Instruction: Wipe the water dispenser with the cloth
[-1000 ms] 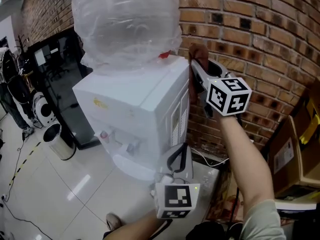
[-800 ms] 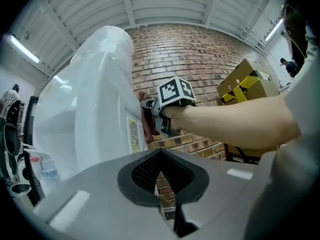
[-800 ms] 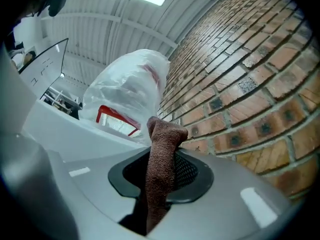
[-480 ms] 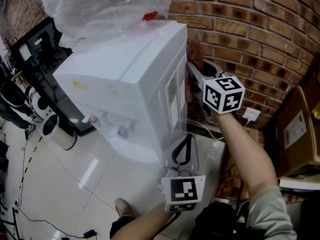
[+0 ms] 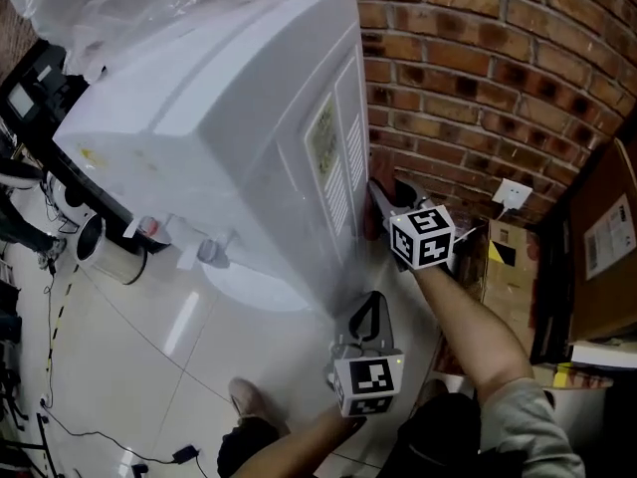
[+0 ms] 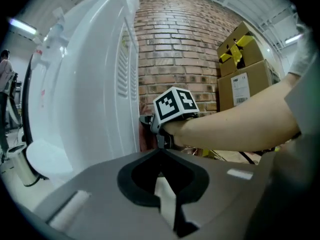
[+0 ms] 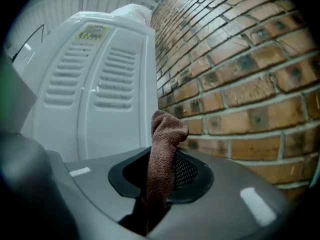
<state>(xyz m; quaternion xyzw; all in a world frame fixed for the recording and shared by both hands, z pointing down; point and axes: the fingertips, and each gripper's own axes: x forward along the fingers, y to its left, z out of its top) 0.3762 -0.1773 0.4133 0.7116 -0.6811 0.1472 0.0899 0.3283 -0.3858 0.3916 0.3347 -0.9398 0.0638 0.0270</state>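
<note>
Two hand-held grippers are down beside the water dispenser (image 5: pixel 249 147), next to its vented panel. The right gripper (image 7: pixel 172 160) pinches the brown cloth (image 7: pixel 162 149). Its jaws have just been closing, and the cloth is squeezed between them, its free end poking out past the tips and flopping over. Ahead of that gripper the cloth stands in the narrow gap between the slatted white panel on its left and the brick wall (image 7: pixel 240 74) on its right. Whether the cloth actually touches the panel I cannot tell.

The left gripper (image 6: pixel 160 152) sits nearer the person, its jaws pressed together with nothing between them. It points toward the right one's marker cube (image 6: pixel 175 104) and the forearm (image 6: pixel 235 124) behind it. The dispenser's white side rises just to the left of the left gripper. Cardboard boxes (image 6: pixel 245 64) are stacked well off to its right, against the wall. A clear plastic bottle (image 5: pixel 129 8) tops the dispenser, far above both grippers.
</note>
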